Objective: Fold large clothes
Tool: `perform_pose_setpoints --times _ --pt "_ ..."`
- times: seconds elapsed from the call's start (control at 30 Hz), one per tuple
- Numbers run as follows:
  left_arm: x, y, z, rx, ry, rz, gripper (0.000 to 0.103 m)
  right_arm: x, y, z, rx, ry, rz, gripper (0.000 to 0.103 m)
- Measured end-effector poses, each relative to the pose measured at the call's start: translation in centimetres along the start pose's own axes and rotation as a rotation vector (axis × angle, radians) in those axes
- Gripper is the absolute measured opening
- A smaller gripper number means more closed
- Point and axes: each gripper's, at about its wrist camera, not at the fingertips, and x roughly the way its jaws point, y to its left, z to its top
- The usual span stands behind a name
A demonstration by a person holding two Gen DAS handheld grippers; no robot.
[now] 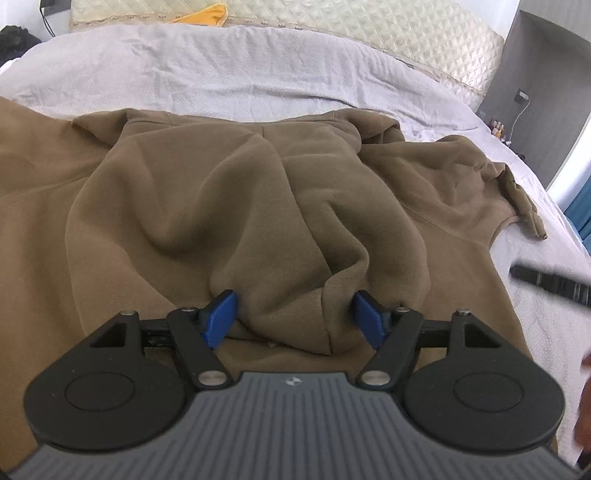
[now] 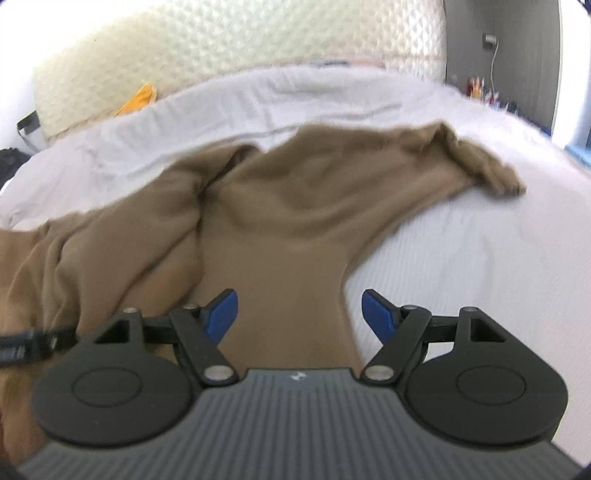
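1. A bed (image 1: 258,81) covered with a pale grey sheet fills most of both views, and a quilted cream headboard (image 1: 369,26) is seen behind it.
2. A large brown hooded sweatshirt (image 1: 166,192) is spread across the sheet, with its body towards the near edge and its hood (image 1: 236,170) bunched in folds on top of the middle.
3. One sleeve (image 2: 369,177) is laid out to the right, and its crumpled cuff (image 2: 495,177) rests on the bare sheet.
4. The left gripper (image 1: 293,317) is held low over the sweatshirt; its blue pads (image 1: 219,319) are spread wide, and a ridge of hood fabric is seen between them, though no pinch on the cloth can be made out.
5. The right gripper (image 2: 299,315) is seen over the brown fabric near the armpit of the sleeve, released, with nothing clamped between its pads; this view is blurred.
6. An orange cloth (image 1: 208,14) is lying against the headboard.
7. Small bottles (image 1: 496,129) and a white cable are seen beside the bed at the far right.
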Motion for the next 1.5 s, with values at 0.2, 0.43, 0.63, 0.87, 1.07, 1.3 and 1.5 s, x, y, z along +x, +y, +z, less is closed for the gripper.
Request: perform_pose_setpoints --times 0.2,0.43,0.63,0.87,1.07,1.3,1.5 --pt "-0.2 -0.2 -0.6 0.006 -0.024 0.005 0.075 2.2 -3.7 3.9 -0.056 -0.039 -0.018 0.076" --pt "-0.6 0.6 -0.7 -0.042 -0.052 -0.02 0.075 6.9 -12.5 6.7 0.006 -0.067 -0.066 0.1" --pt "-0.5 1.1 -0.8 -0.07 -0.069 -0.038 0.075 12.6 -18.3 8.5 0.044 -0.073 -0.167 0.1" --pt "-1.0 1.0 -1.1 -0.056 -0.103 -0.033 0.075 18.9 -23.6 9.5 -0.05 -0.123 -0.318 0.1" --pt "-0.6 0.9 -1.3 -0.075 -0.119 -0.034 0.076 22.7 -26.8 9.4 -0.048 -0.081 -0.314 0.071" --pt "-0.9 1.0 0.0 -0.136 -0.088 -0.032 0.075 20.5 -30.6 11.9 0.105 -0.083 -0.322 0.033" --pt "-2.3 1.9 0.8 -0.174 -0.077 -0.059 0.075 14.9 -31.6 18.4 0.215 -0.011 -0.291 0.03"
